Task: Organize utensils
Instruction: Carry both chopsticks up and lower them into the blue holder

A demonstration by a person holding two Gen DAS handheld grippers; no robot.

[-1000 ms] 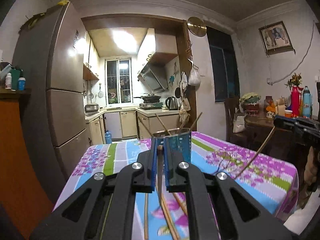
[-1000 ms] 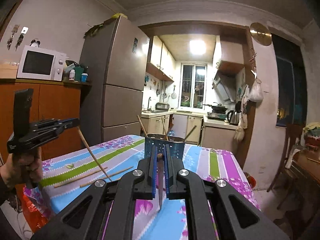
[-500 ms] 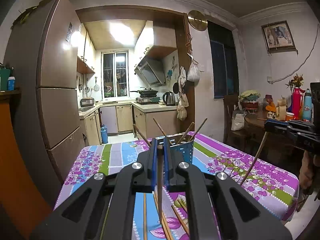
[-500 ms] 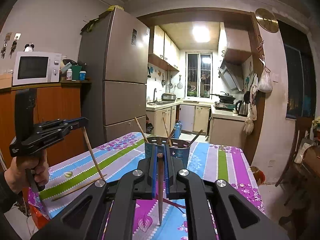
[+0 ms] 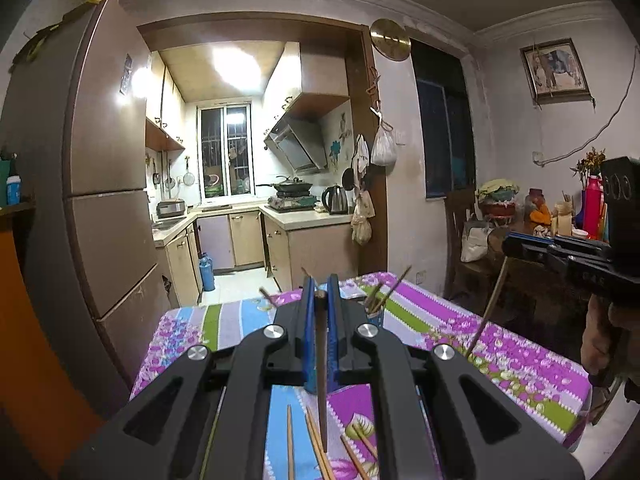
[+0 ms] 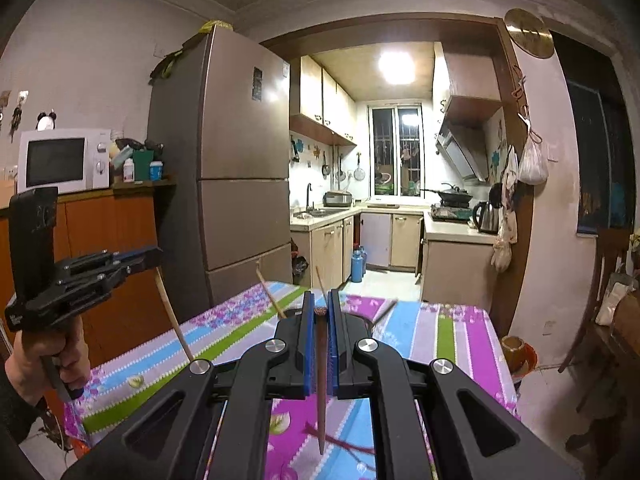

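Note:
My left gripper (image 5: 319,294) is shut on a brown chopstick (image 5: 321,376) that hangs point down above the floral tablecloth (image 5: 516,360). My right gripper (image 6: 320,307) is shut on another brown chopstick (image 6: 321,384), also point down. Each gripper shows in the other's view, the right one (image 5: 510,246) with its chopstick (image 5: 486,314), the left one (image 6: 154,256) with its chopstick (image 6: 174,320). The blue utensil holder (image 5: 376,316) stands behind my fingers, mostly hidden, with chopsticks sticking out of it (image 6: 270,292). Several loose chopsticks (image 5: 316,446) lie on the cloth below the left gripper.
A tall fridge (image 6: 240,168) stands left of the table. A cabinet with a microwave (image 6: 60,160) is further left. A chair and a cluttered side table (image 5: 532,216) are to the right. The kitchen opens behind the table.
Both grippers have risen and pulled back with their chopsticks. The utensil holder now sits lower and is mostly hidden behind the fingers.

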